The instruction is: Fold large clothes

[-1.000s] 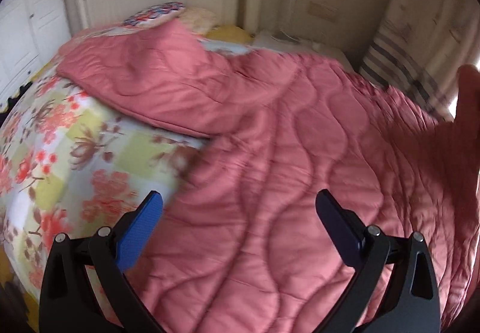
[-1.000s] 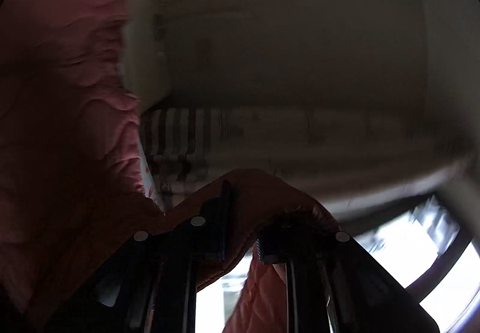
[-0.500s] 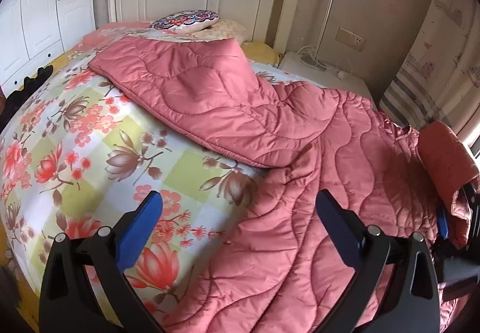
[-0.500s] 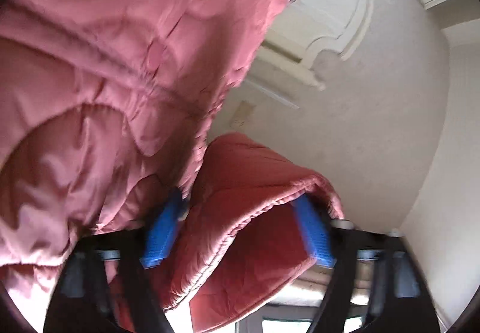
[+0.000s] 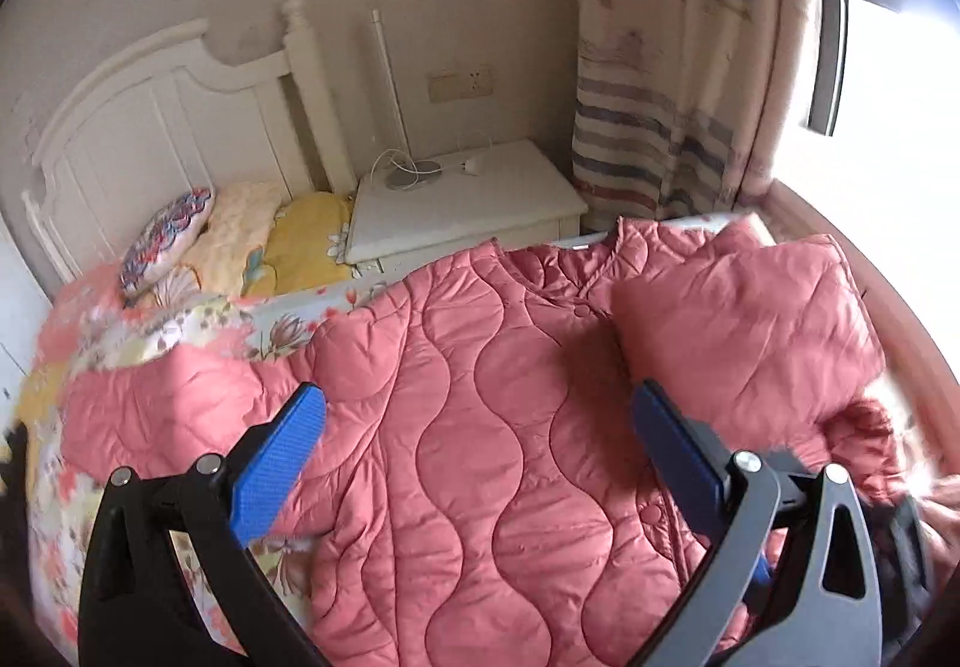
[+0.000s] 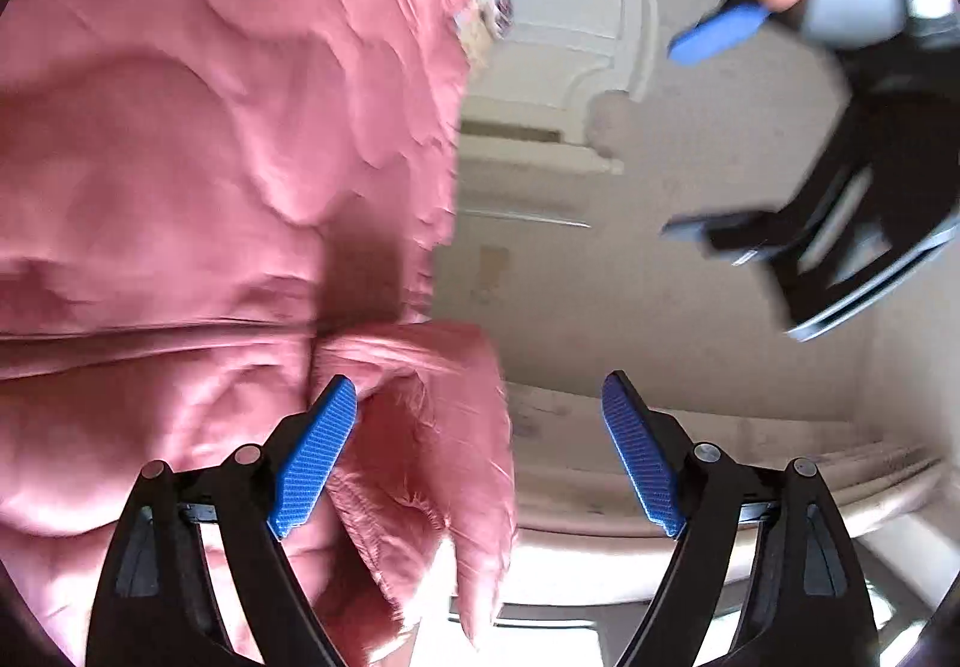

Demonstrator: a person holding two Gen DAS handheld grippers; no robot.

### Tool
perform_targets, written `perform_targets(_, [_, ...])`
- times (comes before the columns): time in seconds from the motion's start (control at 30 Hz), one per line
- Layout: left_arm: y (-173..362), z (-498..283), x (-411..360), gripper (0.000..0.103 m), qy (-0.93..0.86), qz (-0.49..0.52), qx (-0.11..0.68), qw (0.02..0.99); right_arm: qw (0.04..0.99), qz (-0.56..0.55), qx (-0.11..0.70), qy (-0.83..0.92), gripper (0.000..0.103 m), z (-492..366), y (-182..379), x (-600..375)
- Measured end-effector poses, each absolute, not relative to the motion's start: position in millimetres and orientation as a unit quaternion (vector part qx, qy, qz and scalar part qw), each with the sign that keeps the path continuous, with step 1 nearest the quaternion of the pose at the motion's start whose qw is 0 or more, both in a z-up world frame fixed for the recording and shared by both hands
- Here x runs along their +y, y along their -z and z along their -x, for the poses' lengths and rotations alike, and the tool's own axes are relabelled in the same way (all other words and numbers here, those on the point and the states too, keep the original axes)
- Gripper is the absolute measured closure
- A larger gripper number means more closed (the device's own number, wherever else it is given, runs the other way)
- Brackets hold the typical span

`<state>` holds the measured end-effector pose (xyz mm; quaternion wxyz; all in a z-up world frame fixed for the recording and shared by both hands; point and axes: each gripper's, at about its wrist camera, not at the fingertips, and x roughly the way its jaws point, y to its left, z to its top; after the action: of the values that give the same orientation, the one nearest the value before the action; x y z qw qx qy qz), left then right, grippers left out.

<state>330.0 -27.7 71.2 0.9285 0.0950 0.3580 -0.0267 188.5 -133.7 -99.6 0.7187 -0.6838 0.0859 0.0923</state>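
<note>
From my left wrist camera, my left tool [image 5: 477, 427] hangs wide open with nothing in it, above the pink quilted jacket [image 5: 480, 427] spread on the bed [image 5: 180, 331]. One sleeve [image 5: 744, 331] lies folded across the jacket's right side, beyond my right-hand finger. A nightstand [image 5: 468, 211] stands past the collar.

From my right wrist camera, my right tool [image 6: 480, 457] is spread wide, gripping nothing. The jacket's cuff [image 6: 432, 427] sags between the fingers, just beside the left pad [image 6: 312, 457] and well apart from the right one. My left tool shows blurred at upper right.
</note>
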Motion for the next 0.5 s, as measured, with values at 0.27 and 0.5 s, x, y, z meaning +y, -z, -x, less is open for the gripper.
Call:
perform_targets(0.27, [-49,-328,-4,0.002,-0.033,-0.070,0.351,0.933,0.900,0.236,0.337,-0.143,0.023,-209,4,-254])
perform_targets(0.5, [17,-306,-88,0.002,-0.033,-0.192,0.349,0.917,0.907,0.088,0.409,-0.046,0.016,-273,2,-335])
